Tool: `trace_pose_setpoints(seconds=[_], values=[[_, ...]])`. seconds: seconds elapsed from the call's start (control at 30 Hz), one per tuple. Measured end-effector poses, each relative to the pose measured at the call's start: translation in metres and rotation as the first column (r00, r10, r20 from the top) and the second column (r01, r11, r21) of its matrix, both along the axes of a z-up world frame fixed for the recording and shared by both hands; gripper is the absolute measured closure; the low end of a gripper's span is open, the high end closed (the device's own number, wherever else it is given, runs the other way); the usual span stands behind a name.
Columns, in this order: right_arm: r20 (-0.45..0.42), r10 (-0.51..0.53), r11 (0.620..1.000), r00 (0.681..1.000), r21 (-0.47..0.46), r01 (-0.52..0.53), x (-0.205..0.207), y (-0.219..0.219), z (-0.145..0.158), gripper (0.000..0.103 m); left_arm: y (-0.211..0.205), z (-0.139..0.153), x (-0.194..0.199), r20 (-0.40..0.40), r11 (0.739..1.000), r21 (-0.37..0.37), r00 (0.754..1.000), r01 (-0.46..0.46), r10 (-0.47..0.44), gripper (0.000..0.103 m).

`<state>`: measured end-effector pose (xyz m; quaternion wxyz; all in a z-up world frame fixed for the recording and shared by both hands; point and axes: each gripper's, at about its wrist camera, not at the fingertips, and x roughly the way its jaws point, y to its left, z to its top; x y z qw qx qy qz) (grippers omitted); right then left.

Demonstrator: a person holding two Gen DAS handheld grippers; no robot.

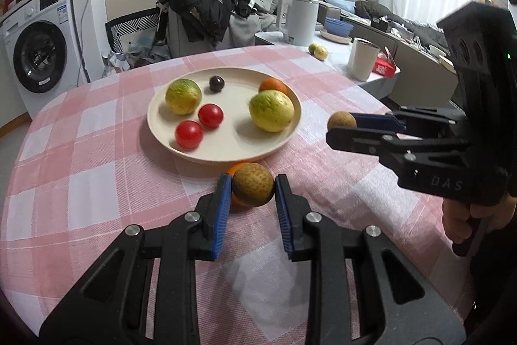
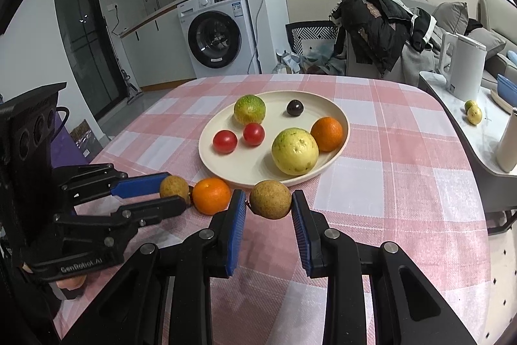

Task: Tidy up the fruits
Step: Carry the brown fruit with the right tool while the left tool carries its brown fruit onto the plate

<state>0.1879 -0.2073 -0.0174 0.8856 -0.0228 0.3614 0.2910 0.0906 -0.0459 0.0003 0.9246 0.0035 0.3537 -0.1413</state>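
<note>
At lower centre of the left wrist view: left gripper [image 1: 253, 186] clamped on a brown longan [image 1: 253, 188], in front of a mandarin [image 1: 237, 169], below the cream plate [image 1: 206, 156].

At lower centre of the right wrist view: right gripper [image 2: 269, 200] clamped on a second longan [image 2: 270, 199], just below the plate rim [image 2: 345, 125]; lying between both grippers, the mandarin [image 2: 211, 195] on checked tablecloth [image 2: 404, 199].
</note>
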Motion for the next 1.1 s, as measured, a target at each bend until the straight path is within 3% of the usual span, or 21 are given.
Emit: trace_pose_setpoints(seconds=[0.57,1.1], values=[[0.072,0.001,0.999,0.997,0.048,-0.004,0.010,0.008,0.029,0.073,0.017,0.028,0.021,0.052,0.997,-0.021,0.996,-0.070,0.071,0.079],[0.073,0.005,1.000,0.997,0.014,-0.006,0.040,0.023,0.032,0.073,0.021,0.020,0.053,0.032,0.996,-0.011,0.995,-0.092,0.092,0.079]])
